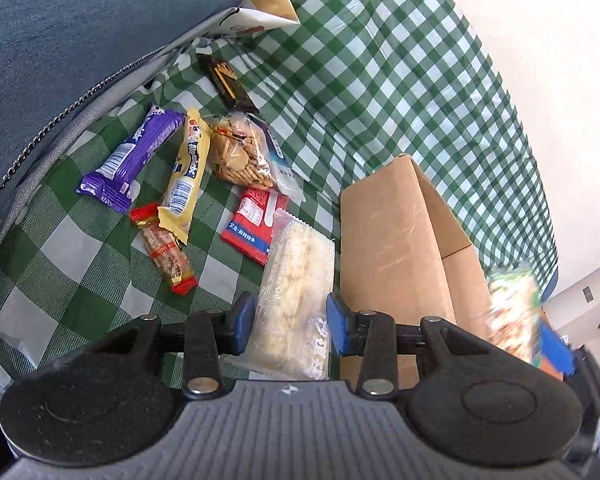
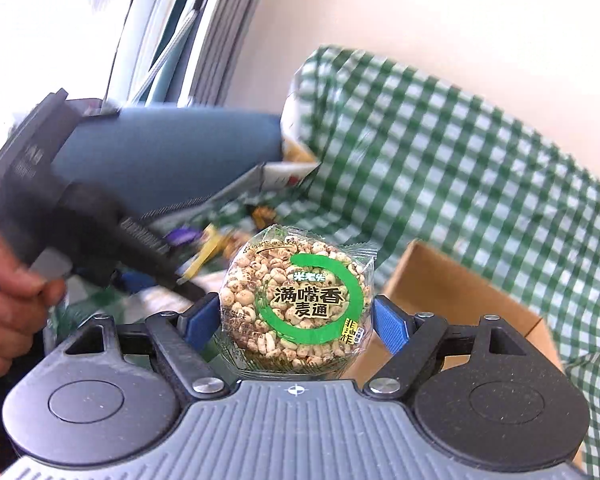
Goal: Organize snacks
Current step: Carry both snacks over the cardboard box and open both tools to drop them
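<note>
In the left wrist view the green-wrapped snack (image 1: 514, 306) at the right edge is smeared by motion, its print unreadable, and the blue pad (image 1: 556, 350) below it is cut short by the housing. The near end of the clear rice-bar packet (image 1: 296, 280) disappears beneath the tongs' body. In the right wrist view the loose snacks (image 2: 208, 246) on the checked cloth (image 2: 440, 152) are a blur (only purple and yellow show), and the cardboard box (image 2: 452, 288) is partly hidden.
</note>
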Motion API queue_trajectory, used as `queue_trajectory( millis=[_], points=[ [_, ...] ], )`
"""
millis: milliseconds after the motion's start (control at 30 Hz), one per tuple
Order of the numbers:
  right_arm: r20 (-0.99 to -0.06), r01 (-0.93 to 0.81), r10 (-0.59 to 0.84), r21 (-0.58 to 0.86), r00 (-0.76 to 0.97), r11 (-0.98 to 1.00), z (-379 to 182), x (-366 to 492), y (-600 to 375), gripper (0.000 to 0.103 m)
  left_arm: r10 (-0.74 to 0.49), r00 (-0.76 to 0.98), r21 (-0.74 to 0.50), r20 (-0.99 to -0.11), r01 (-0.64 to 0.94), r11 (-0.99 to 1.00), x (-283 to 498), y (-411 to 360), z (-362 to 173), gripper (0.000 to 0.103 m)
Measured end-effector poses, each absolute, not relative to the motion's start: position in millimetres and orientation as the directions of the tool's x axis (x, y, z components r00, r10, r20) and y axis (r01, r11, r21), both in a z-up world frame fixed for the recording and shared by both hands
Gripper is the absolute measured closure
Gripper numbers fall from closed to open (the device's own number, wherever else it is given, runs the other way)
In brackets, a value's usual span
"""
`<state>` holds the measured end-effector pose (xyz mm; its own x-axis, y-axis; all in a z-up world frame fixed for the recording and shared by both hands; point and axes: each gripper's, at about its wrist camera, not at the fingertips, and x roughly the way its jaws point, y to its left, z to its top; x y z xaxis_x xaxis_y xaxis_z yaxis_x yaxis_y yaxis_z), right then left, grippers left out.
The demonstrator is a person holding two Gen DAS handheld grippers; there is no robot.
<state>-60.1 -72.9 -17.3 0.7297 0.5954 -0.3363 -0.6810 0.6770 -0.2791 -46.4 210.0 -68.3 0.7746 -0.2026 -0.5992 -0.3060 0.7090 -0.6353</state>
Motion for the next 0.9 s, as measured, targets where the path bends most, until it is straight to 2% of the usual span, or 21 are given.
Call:
queue_trajectory(
  millis=[200,367,633,900],
  points=[
    [-0.311,-0.595,0.542,-0.104,0.781,0.797,-31.1,-28.8,-115.0,0.021,-0.183,0.784,-0.603,-0.594,-0.282,0.746,-46.8,203.0,-63.3,0.06],
    [-0.283,-0.567,0.532,-0.054,0.798,0.822,-30.4,-16.1,-132.1,0.021,-0.188,0.802,-0.58,-0.567,-0.227,0.782,-47.0,191.6,-54.0,0.06],
    [-0.278,-0.496,0.505,0.109,0.817,0.862,-31.3,20.1,-160.9,0.021,-0.241,0.815,-0.647,-0.527,-0.2,0.736,-43.6,165.5,-36.4,0.06],
    [-0.268,-0.419,0.475,0.241,0.838,0.875,-34.2,40.6,-188.2,0.021,-0.311,0.828,-0.72,-0.467,-0.152,0.677,-3.9,127.4,0.5,0.06]
  ],
)
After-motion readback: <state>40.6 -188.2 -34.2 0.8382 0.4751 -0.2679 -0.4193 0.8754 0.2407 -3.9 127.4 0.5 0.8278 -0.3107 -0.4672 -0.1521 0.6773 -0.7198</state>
